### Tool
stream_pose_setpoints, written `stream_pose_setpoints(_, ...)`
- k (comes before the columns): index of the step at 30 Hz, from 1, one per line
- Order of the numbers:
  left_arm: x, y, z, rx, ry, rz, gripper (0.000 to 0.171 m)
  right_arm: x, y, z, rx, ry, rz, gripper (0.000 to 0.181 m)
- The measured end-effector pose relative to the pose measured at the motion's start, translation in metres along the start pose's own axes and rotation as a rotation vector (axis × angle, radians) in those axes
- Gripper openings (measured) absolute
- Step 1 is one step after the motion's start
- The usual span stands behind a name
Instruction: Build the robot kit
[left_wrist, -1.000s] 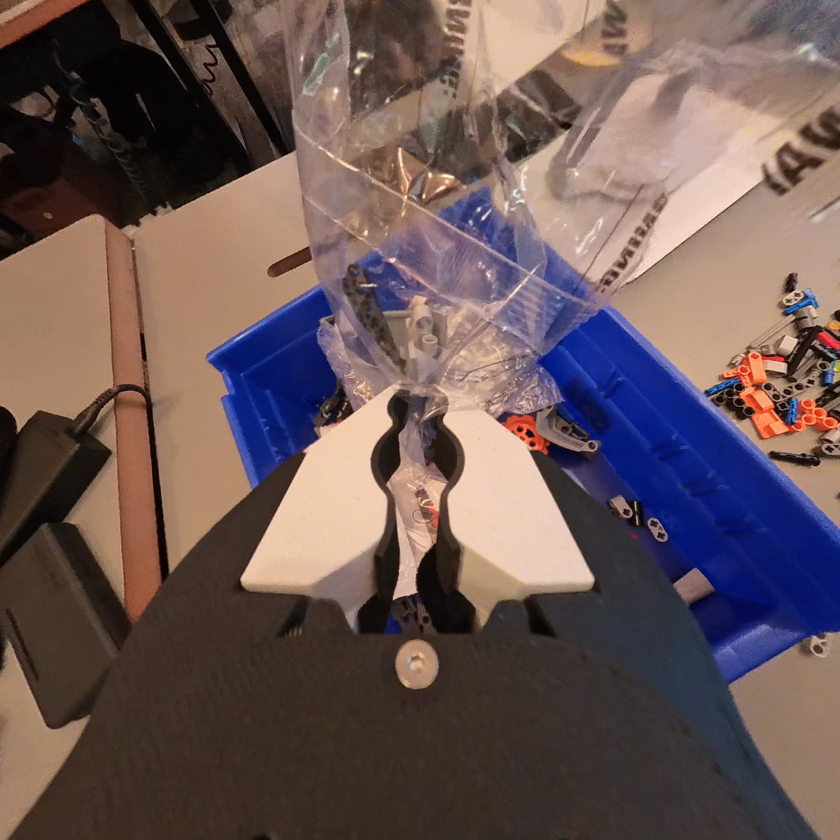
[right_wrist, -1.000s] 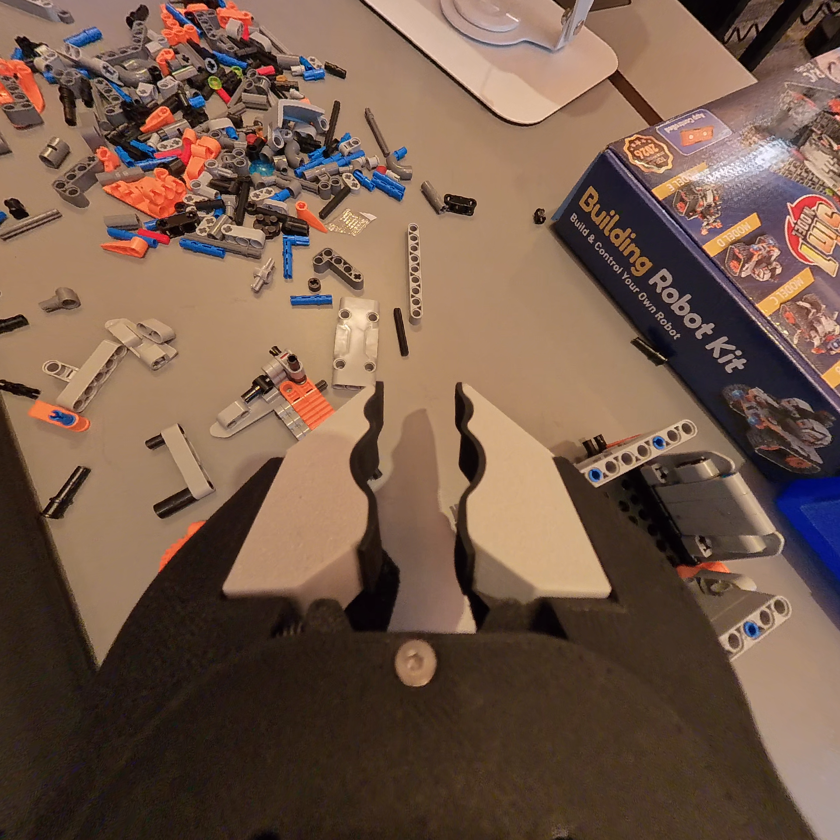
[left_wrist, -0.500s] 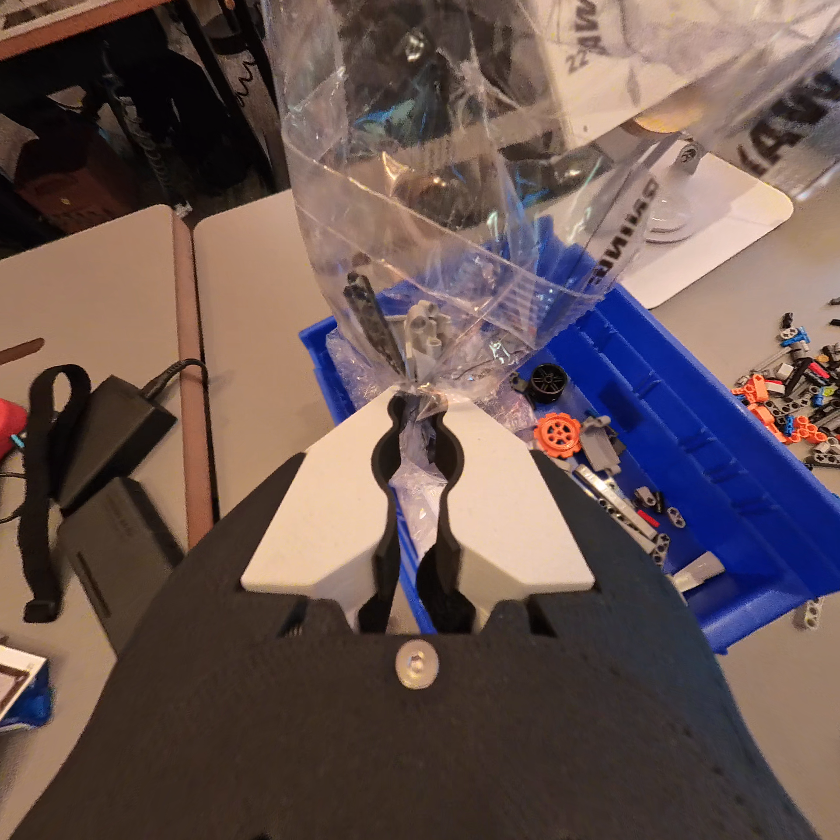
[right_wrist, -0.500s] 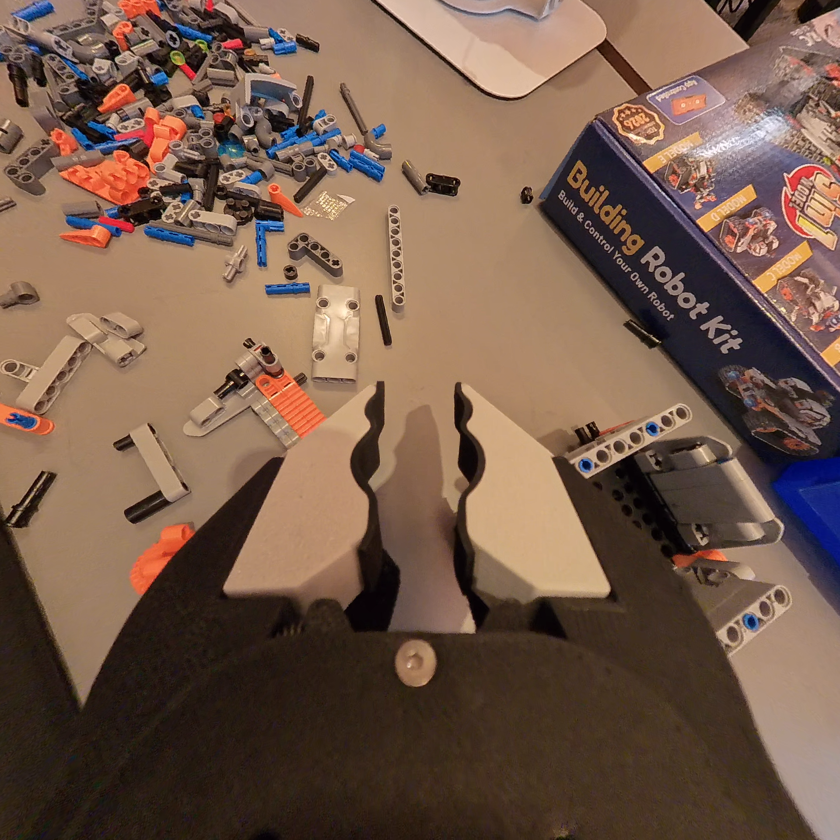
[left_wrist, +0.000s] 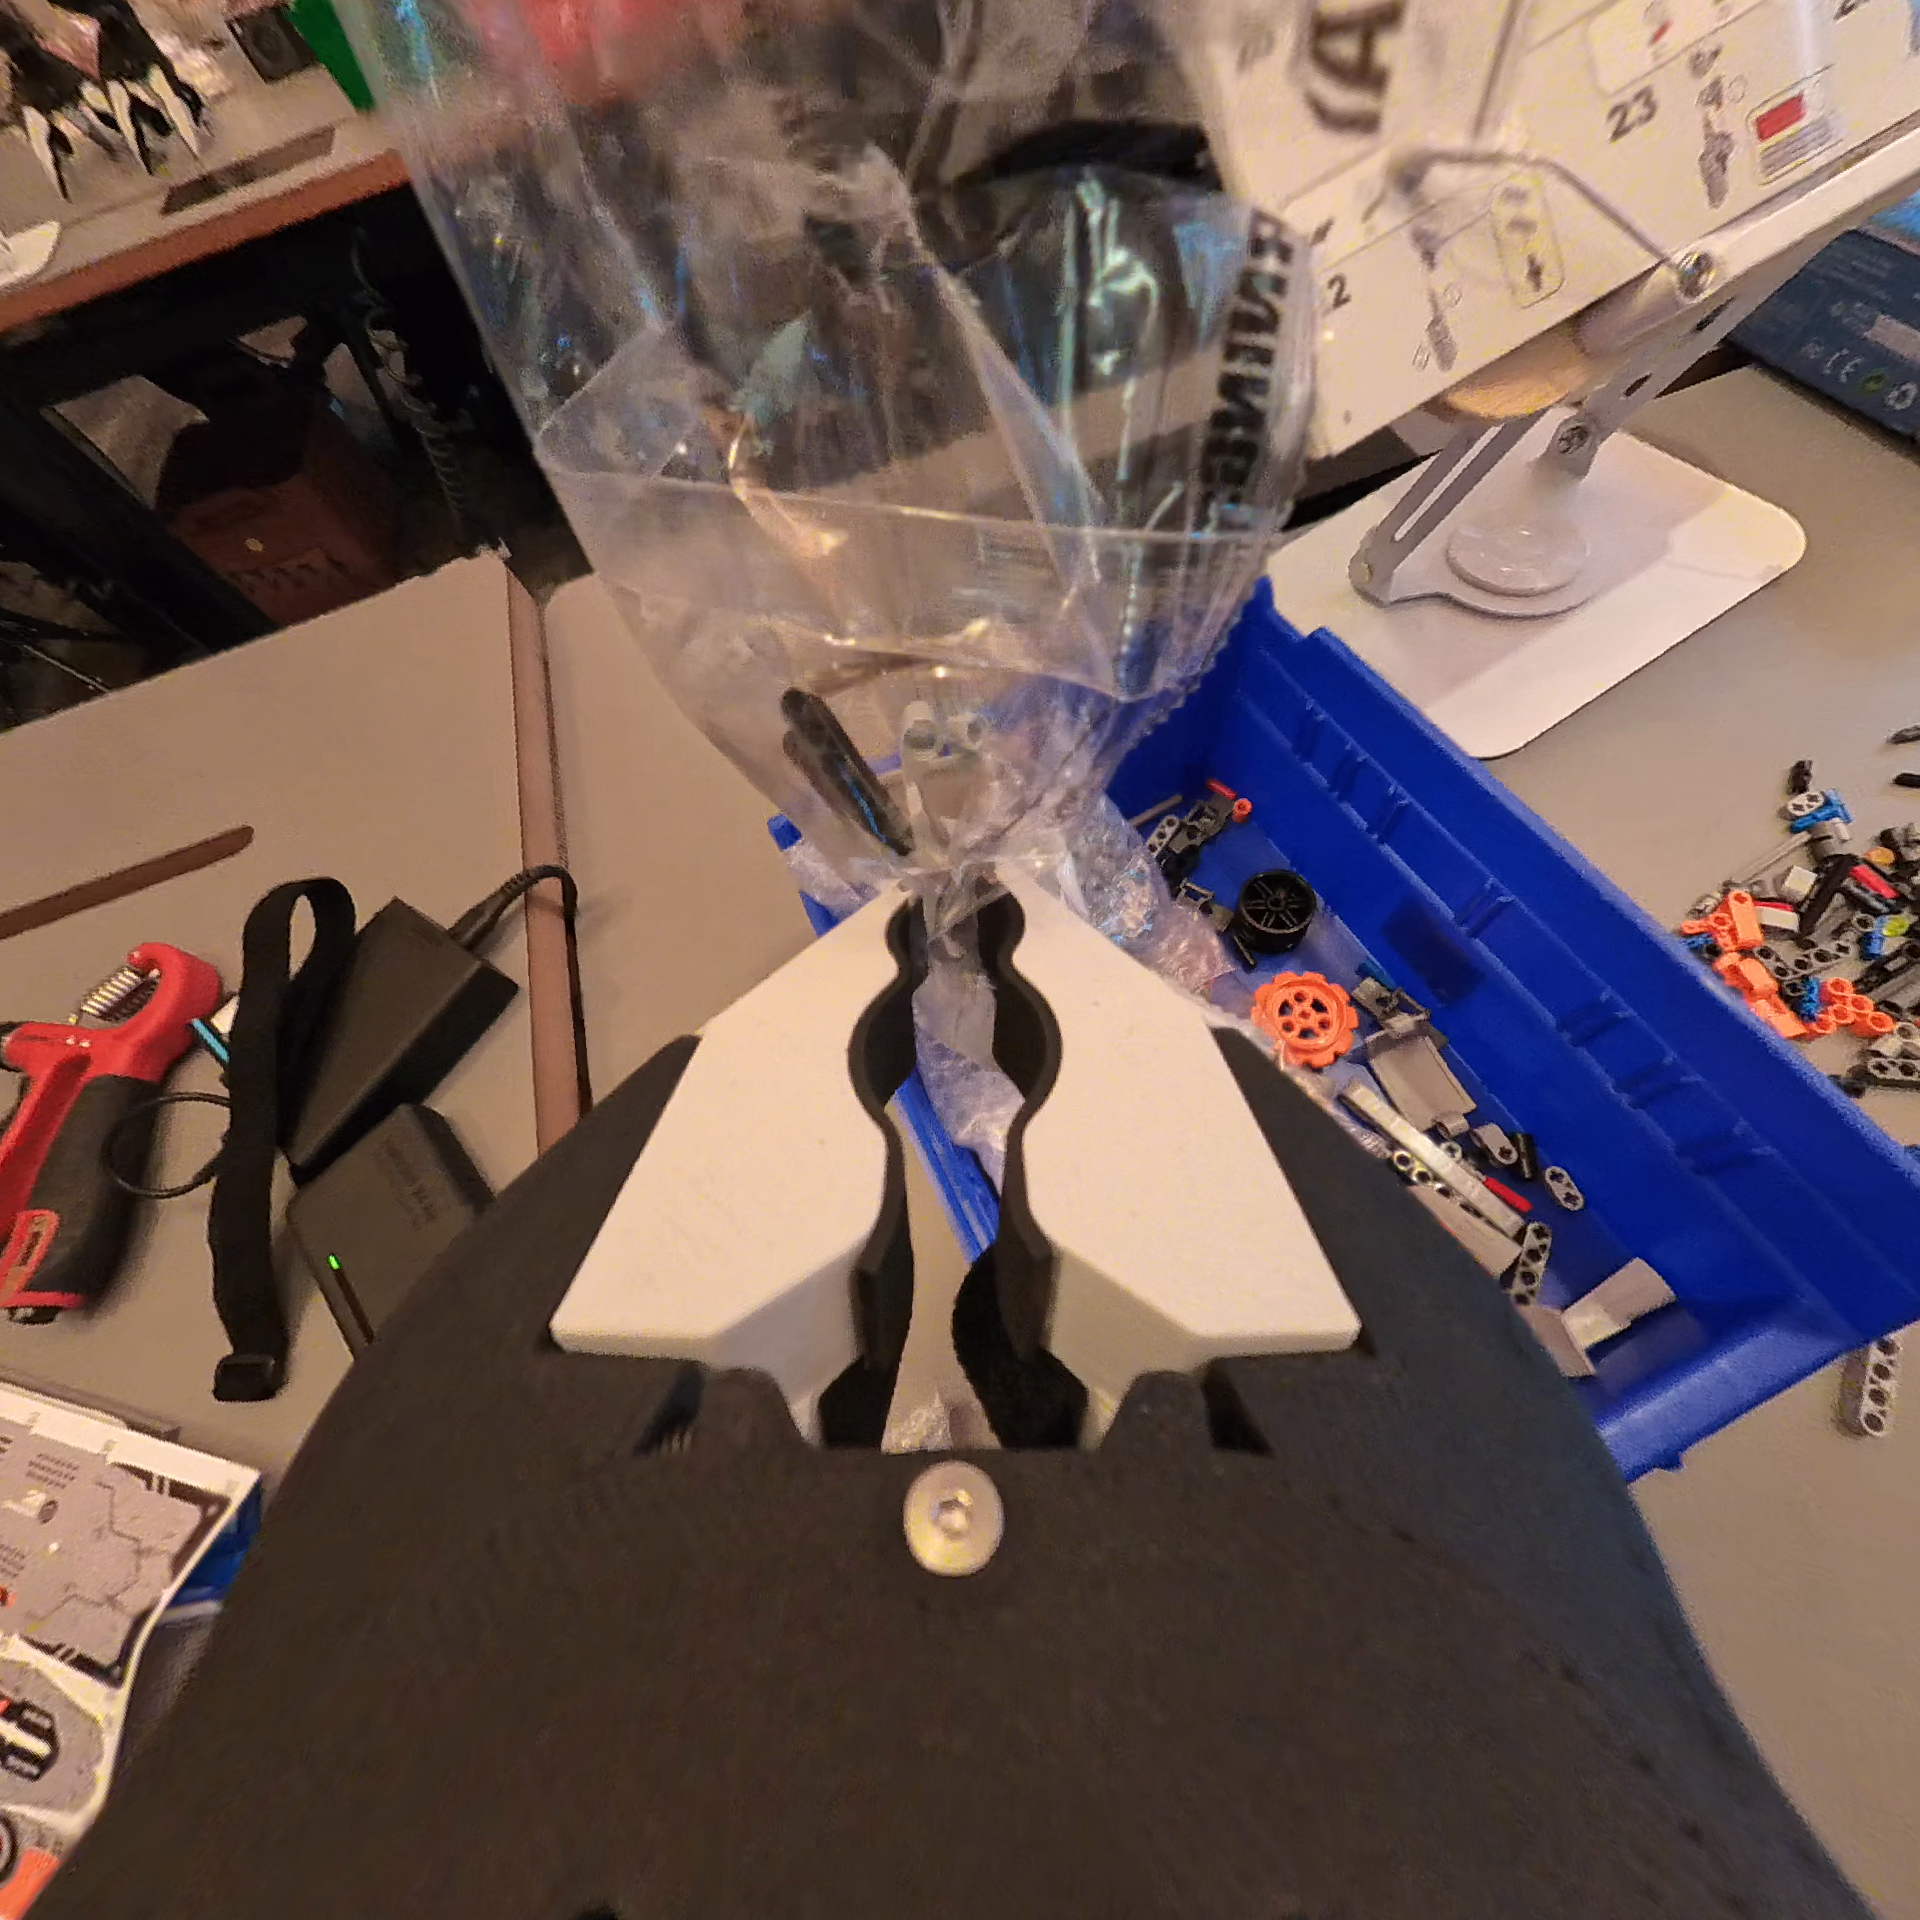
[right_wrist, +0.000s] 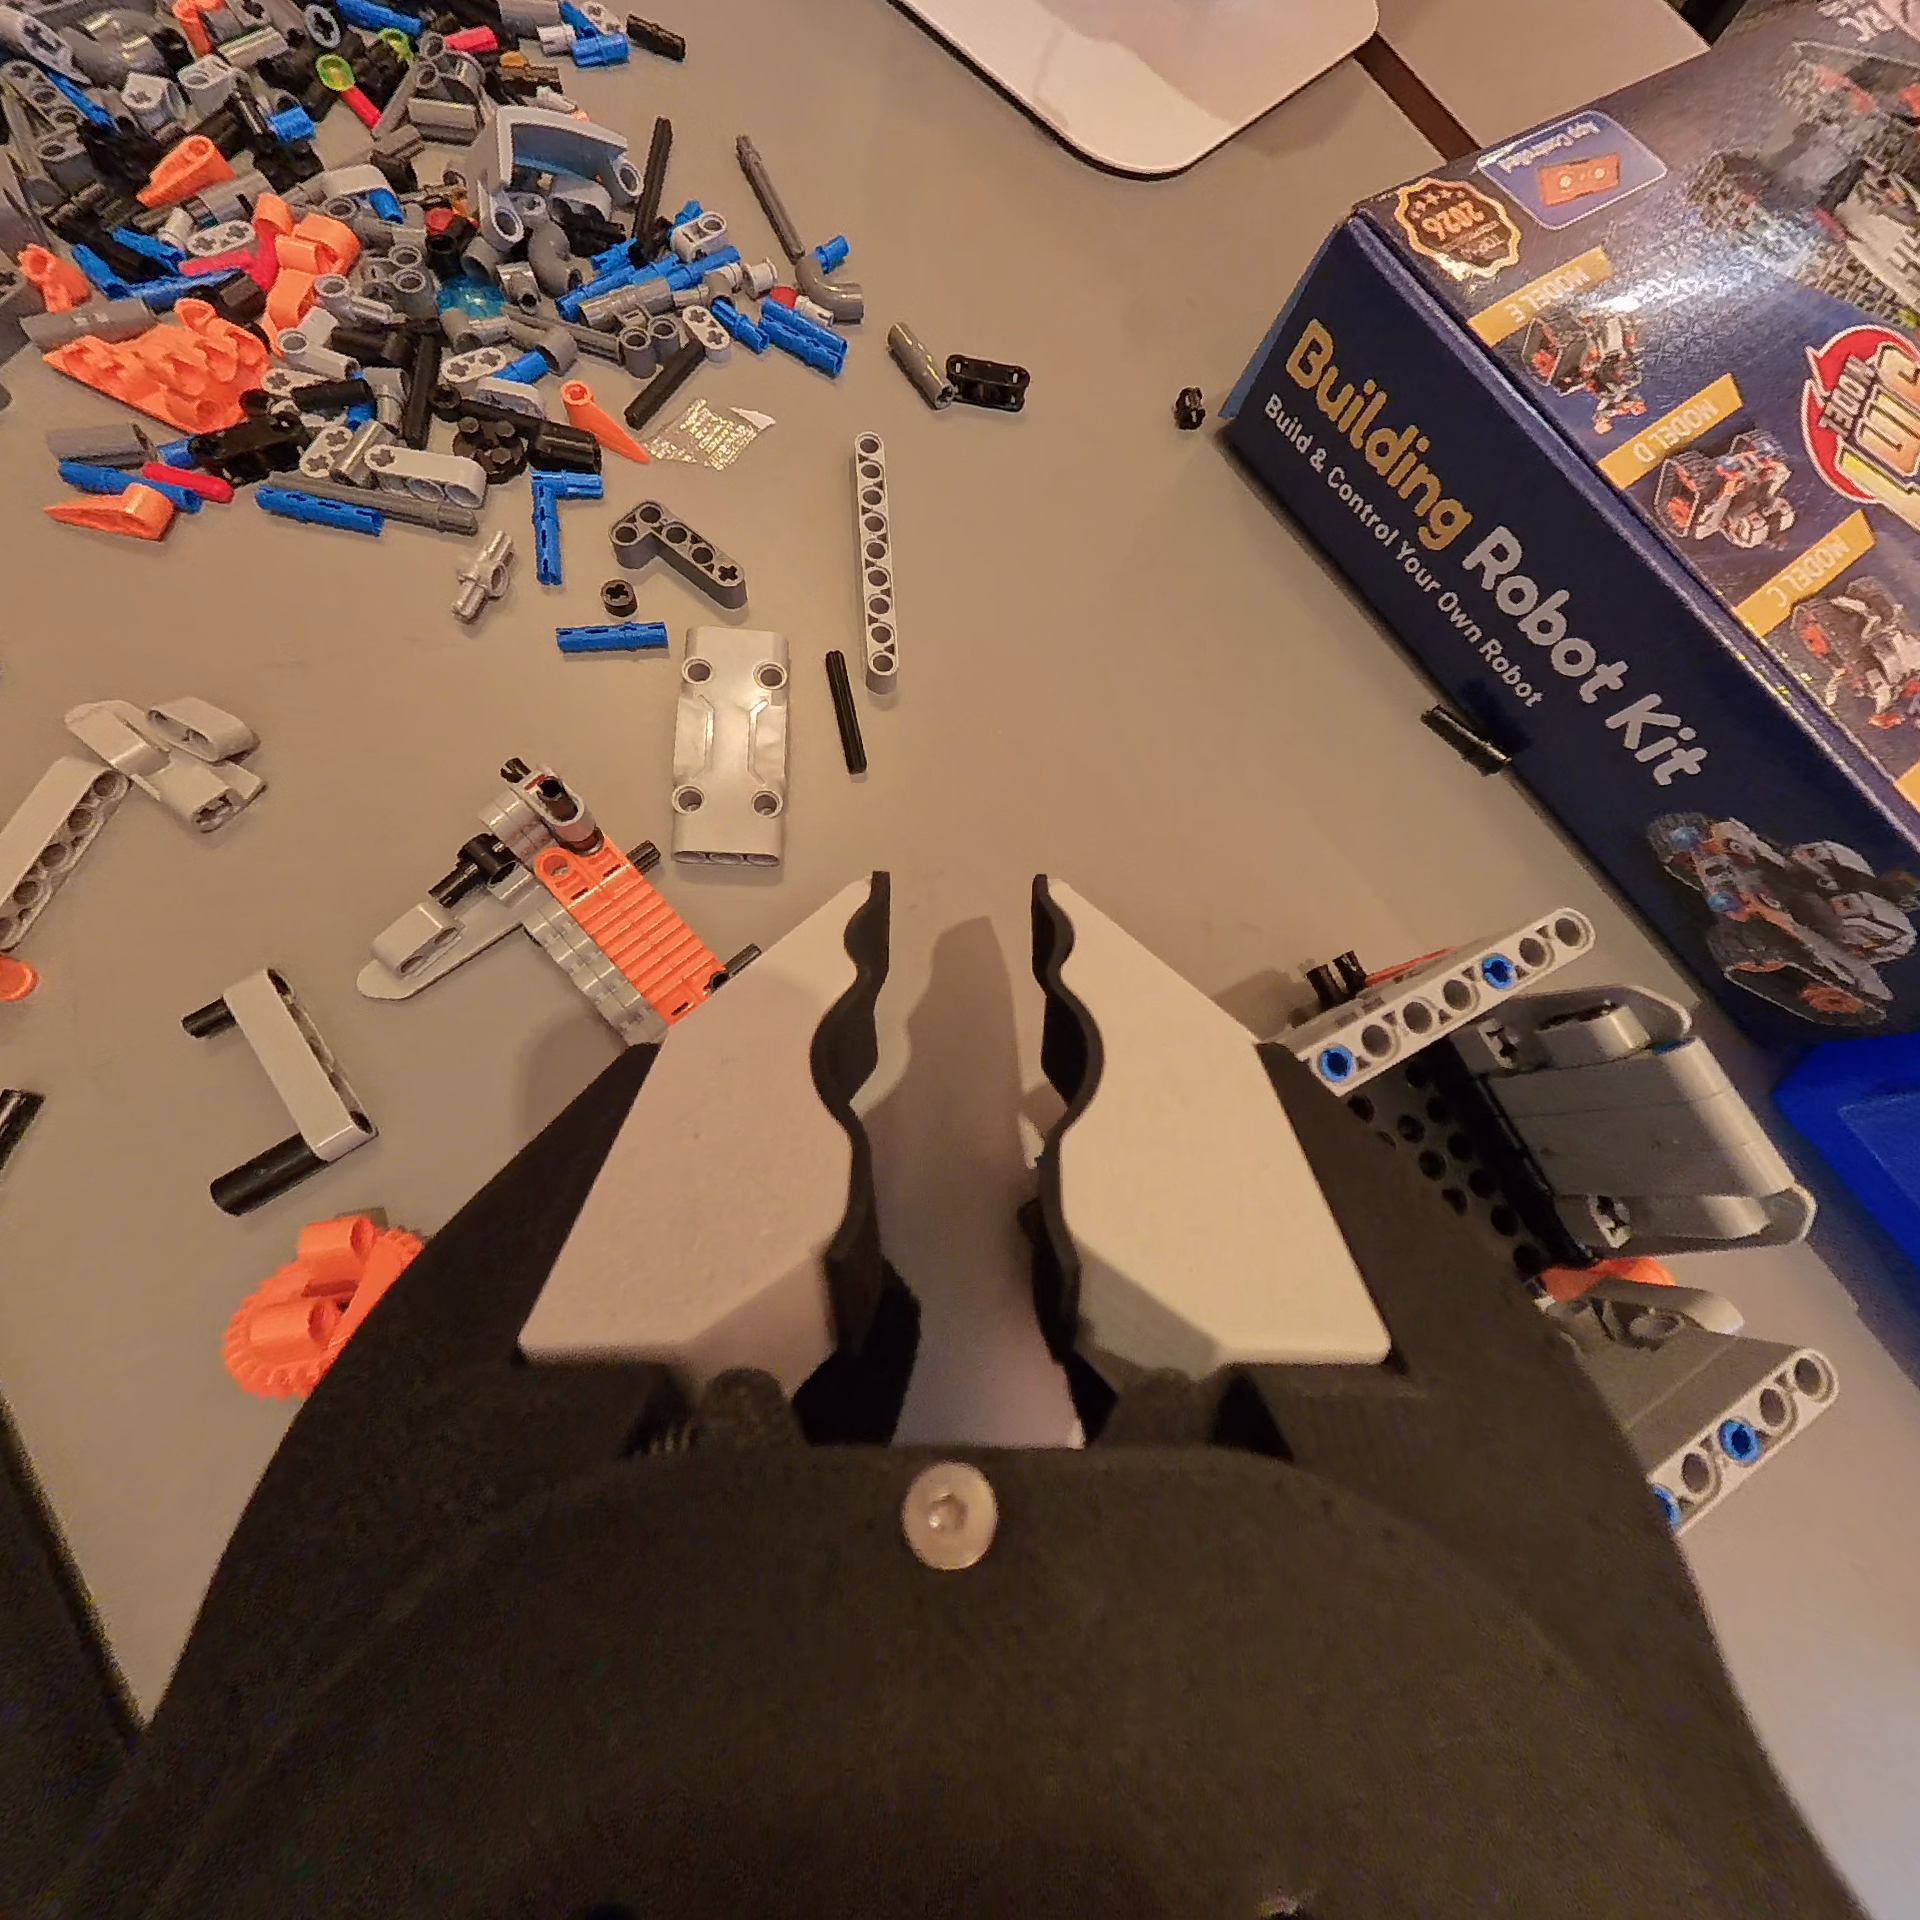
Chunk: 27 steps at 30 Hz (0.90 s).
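The left tongs (left_wrist: 958, 914) are clamped on the gathered neck of a clear plastic bag (left_wrist: 894, 436). The bag billows out beyond their tips, and a black beam and a pale grey piece (left_wrist: 940, 743) sit inside it, right at the pinch. That grip looks meant to keep the last pieces from spilling. The bag hangs over the near-left corner of a blue bin (left_wrist: 1558, 987), so anything that drops would land among the orange gear (left_wrist: 1304, 1018), black wheel (left_wrist: 1276, 909) and loose beams on the bin floor. Left of the bin, power adapters (left_wrist: 395, 997) and a red tool (left_wrist: 94, 1081) lie on the tabletop (left_wrist: 260, 748).

The right tongs (right_wrist: 961, 904) stand apart and empty, hovering over bare tabletop (right_wrist: 1091, 540), well away from the bin, whose blue corner (right_wrist: 1860, 1132) shows at right. An orange-ribbed assembly (right_wrist: 613, 935) lies just beside them on the left, and a grey motor block (right_wrist: 1600, 1122) on the right.
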<state>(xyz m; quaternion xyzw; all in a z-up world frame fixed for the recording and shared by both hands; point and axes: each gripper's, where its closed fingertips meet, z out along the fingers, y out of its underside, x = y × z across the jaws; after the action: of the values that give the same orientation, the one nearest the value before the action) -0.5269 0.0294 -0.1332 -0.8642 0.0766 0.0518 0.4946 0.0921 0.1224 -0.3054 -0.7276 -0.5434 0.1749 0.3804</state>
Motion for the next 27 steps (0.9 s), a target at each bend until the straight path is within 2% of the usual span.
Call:
stream_pose_setpoints(8, 0.018, -0.031, -0.034, 0.052, -0.036, 0.082, 0.004, 0.001, 0.001, 0.001, -0.005, 0.005, 0.000, 0.026)
stream_pose_setpoints(14, 0.027, -0.042, -0.060, 0.043, -0.058, 0.103, 0.003, 0.000, 0.002, 0.001, -0.010, -0.001, -0.003, 0.026)
stream_pose_setpoints(19, 0.029, -0.037, -0.062, 0.009, -0.009, 0.063, 0.003, 0.000, 0.001, 0.000, -0.011, -0.002, -0.002, 0.026)
stream_pose_setpoints(27, 0.031, -0.007, -0.046, -0.035, 0.136, -0.044, 0.003, -0.002, 0.001, -0.001, -0.011, -0.008, 0.000, 0.027)
